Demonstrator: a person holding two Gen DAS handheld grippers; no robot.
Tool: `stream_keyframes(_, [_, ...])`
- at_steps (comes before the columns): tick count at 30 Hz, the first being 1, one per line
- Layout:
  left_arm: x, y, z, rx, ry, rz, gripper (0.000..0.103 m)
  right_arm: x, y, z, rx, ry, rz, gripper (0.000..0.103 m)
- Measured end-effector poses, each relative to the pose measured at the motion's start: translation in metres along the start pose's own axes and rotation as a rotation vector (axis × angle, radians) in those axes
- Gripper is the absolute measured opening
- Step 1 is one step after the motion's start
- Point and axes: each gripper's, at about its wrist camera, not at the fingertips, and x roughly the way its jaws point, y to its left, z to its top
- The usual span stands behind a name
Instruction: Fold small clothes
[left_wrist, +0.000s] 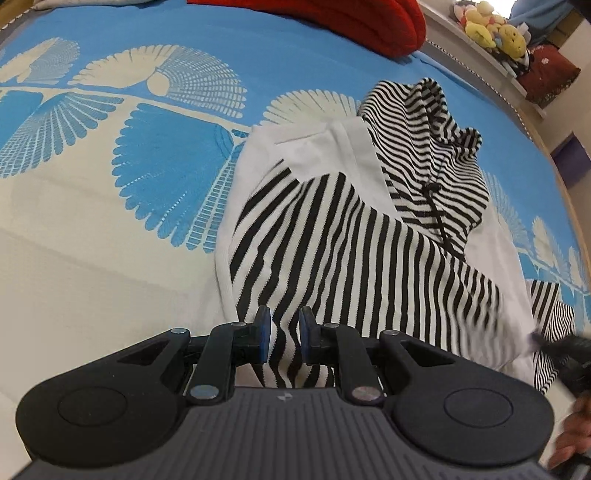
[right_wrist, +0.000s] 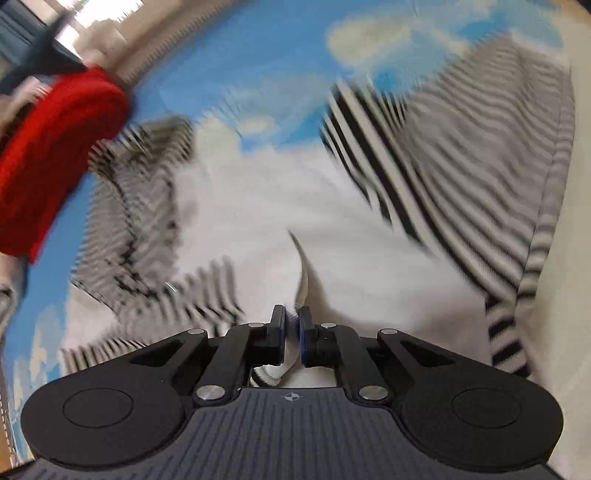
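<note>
The striped hooded top (left_wrist: 369, 221), spread on the blue patterned bedcover (left_wrist: 110, 147), is pinched at a striped fold by the narrow left gripper (left_wrist: 285, 334) and at a white edge by the nearly closed right gripper (right_wrist: 291, 334), apparently so the fabric can be carried over for a fold.

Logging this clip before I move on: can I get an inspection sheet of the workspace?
Surface: bedspread, blue and cream fan print.
Job's things: striped hooded top, black, white, partly folded.
Clutter: red cushion at far edge.
Grippers: left tongs shut on a striped fold; right tongs shut on a white fold, view blurred.
Cables: nothing seen; only the top's drawstring.
Surroundings: shelf with plush toys.
</note>
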Motion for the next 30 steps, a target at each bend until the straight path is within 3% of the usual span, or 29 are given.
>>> stream_keyframes(3, [0.003, -0.001, -0.003, 0.017, 0.009, -0.015, 0.016, -0.033, 0.01, 0.006, -0.021, -0.111, 0.038, 0.006])
stream_keyframes(5, [0.011, 0.0, -0.006, 0.019, 0.038, -0.015, 0.016, -0.033, 0.004, 0.004, -0.017, -0.092, -0.069, 0.007])
stream_keyframes(7, [0.02, 0.003, -0.01, 0.018, 0.078, 0.0, 0.016, -0.016, -0.011, 0.002, 0.014, 0.001, -0.185, 0.01])
stream_keyframes(9, [0.023, 0.005, -0.011, 0.025, 0.094, 0.026, 0.016, -0.015, -0.019, 0.001, 0.055, -0.021, -0.246, 0.011])
stream_keyframes(11, [0.016, 0.003, -0.011, 0.029, 0.068, 0.023, 0.016, -0.027, -0.009, 0.002, -0.005, -0.108, -0.206, 0.012])
stream_keyframes(13, [0.011, -0.001, -0.011, 0.041, 0.044, -0.013, 0.019, -0.037, 0.005, 0.003, -0.072, -0.168, -0.085, 0.028])
stream_keyframes(15, [0.018, -0.005, -0.017, 0.062, 0.078, -0.004, 0.02, -0.027, 0.007, 0.002, -0.086, -0.081, 0.001, 0.041])
stream_keyframes(16, [0.026, -0.005, -0.022, 0.073, 0.111, 0.02, 0.02, -0.013, 0.002, 0.002, -0.067, 0.016, 0.0, 0.043])
stream_keyframes(18, [0.036, -0.006, -0.03, 0.089, 0.144, 0.054, 0.02, 0.015, -0.018, -0.007, -0.008, 0.203, -0.084, 0.039])
stream_keyframes(20, [0.031, -0.01, -0.031, 0.103, 0.124, 0.059, 0.02, 0.011, -0.026, -0.006, 0.023, 0.165, -0.083, 0.038])
stream_keyframes(23, [0.027, -0.018, -0.03, 0.126, 0.098, 0.008, 0.031, 0.0, -0.013, 0.001, -0.086, 0.097, -0.06, 0.051])
stream_keyframes(25, [0.042, -0.018, -0.037, 0.128, 0.153, 0.052, 0.031, 0.007, -0.016, 0.004, -0.058, 0.148, -0.086, 0.053])
stream_keyframes(27, [0.038, -0.024, -0.037, 0.15, 0.137, 0.069, 0.032, 0.006, -0.031, 0.007, 0.013, 0.162, -0.121, 0.052])
stream_keyframes(30, [0.014, -0.038, -0.03, 0.191, 0.047, 0.044, 0.032, -0.01, -0.033, 0.024, 0.003, 0.081, -0.089, 0.052])
